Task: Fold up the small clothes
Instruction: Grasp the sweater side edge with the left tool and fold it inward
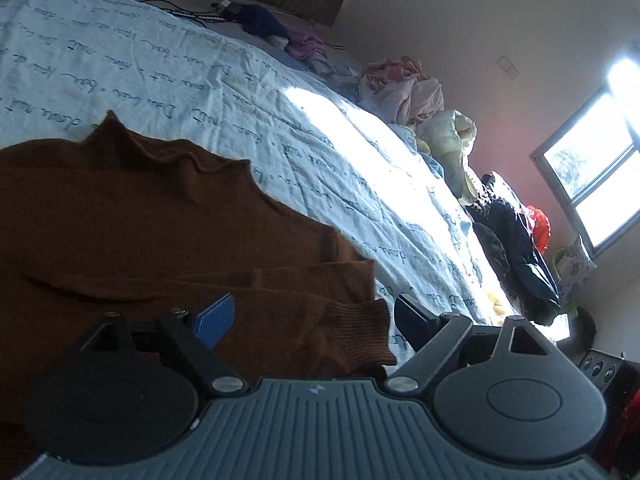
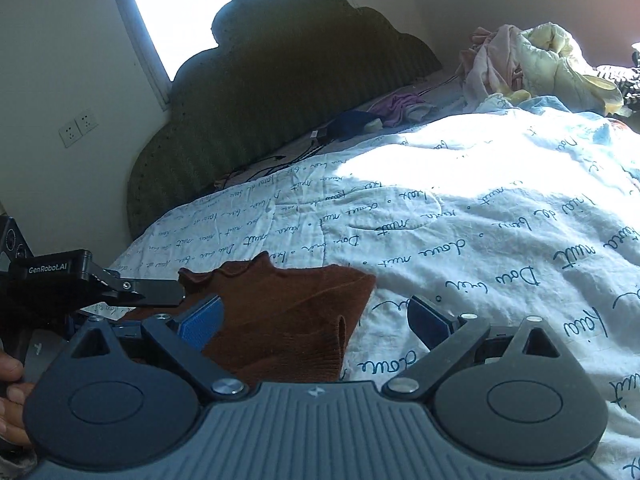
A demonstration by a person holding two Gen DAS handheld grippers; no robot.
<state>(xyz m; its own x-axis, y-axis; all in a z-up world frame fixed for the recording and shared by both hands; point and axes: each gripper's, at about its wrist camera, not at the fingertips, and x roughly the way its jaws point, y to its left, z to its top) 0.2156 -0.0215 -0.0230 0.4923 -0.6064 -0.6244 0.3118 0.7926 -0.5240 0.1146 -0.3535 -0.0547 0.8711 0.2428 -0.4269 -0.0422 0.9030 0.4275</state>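
The left tongs point(image 1: 316, 316) stand released above the ribbed cuff of the brown sweater point(image 1: 140, 220), gripping nothing, and the right tongs point(image 2: 316, 320) likewise hang released over the sweater's near edge, with cloth below but not pinched. The sweater lies on the script-printed quilt point(image 1: 240, 92) at the near left of the bed, one sleeve point(image 1: 280, 304) already laid across its body. By my reading the fold is only begun: the body remains to be folded, and the heap of clothes point(image 1: 404, 88) at the far side waits.
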